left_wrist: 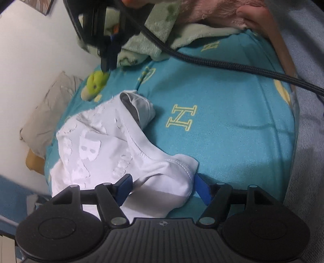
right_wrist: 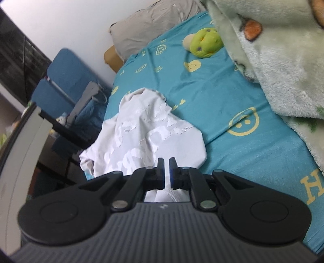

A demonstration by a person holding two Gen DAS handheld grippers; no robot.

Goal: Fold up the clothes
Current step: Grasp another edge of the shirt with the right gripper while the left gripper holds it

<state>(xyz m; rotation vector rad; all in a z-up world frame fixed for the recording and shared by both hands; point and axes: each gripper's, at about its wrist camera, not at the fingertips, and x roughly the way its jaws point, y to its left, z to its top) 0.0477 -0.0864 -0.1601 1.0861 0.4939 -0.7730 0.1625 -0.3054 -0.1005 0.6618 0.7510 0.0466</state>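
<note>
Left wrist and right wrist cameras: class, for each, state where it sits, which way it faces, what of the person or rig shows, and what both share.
Left wrist: on the left gripper, facing across the bed; open fingers flank the white T-shirt; the right gripper and a hand show.
Right wrist: on the right gripper, facing the pillow; near-closed fingers over the shirt.
Shared: shirt, teal sheet, green plush toy.

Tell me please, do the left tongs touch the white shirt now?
Cannot tell. In the left wrist view the left tongs stand open around a fold of the white shirt, yet contact is unclear.
</note>
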